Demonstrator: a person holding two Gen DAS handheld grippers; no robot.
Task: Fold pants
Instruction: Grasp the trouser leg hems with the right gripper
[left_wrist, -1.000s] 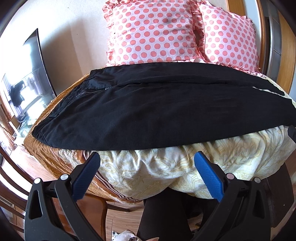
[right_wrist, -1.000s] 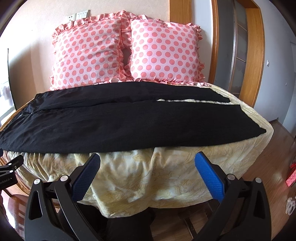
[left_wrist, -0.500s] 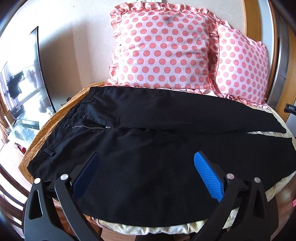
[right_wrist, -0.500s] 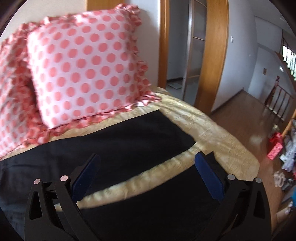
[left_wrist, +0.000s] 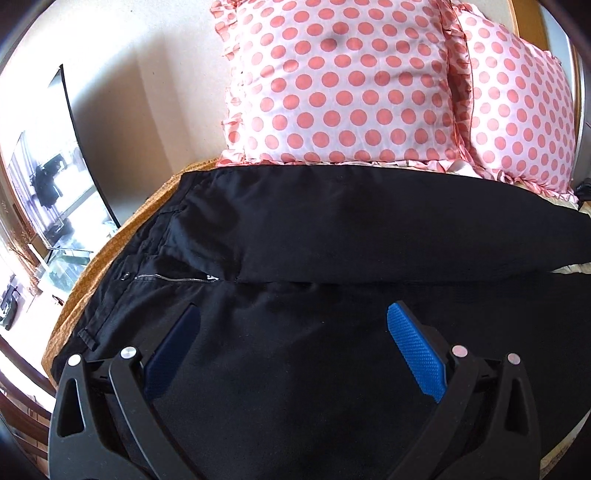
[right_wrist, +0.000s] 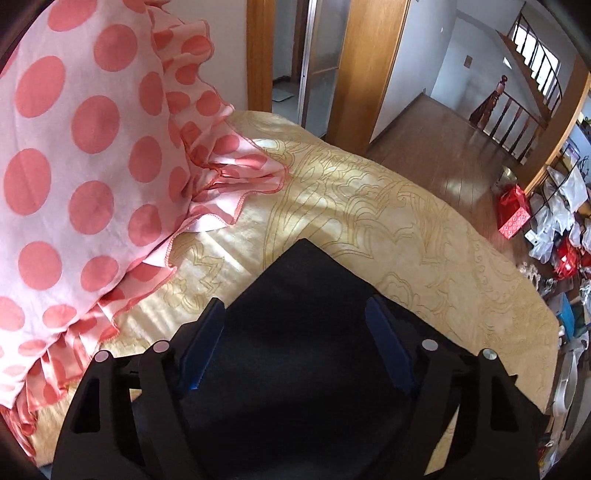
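While the black pants (left_wrist: 332, 229) lie spread flat across the bed (right_wrist: 388, 206), waistband at the left end and legs running right, both claws hover just above the cloth. Left claw (left_wrist: 293, 347) is open over the near leg just right of the zipper (left_wrist: 173, 277), nothing between the pads. Right claw (right_wrist: 295, 332) has just been closing but is open too, its jaws straddling the far leg's hem corner (right_wrist: 306, 251), pads not yet pinching. Polka-dot pillows (left_wrist: 340, 85) sit right behind the far leg. Pants look soft, light, limp; likely to sag and slide on the smooth bedcover. Best holds: hem corner for the right, waistband or outer seam for the left; pinch all layers.
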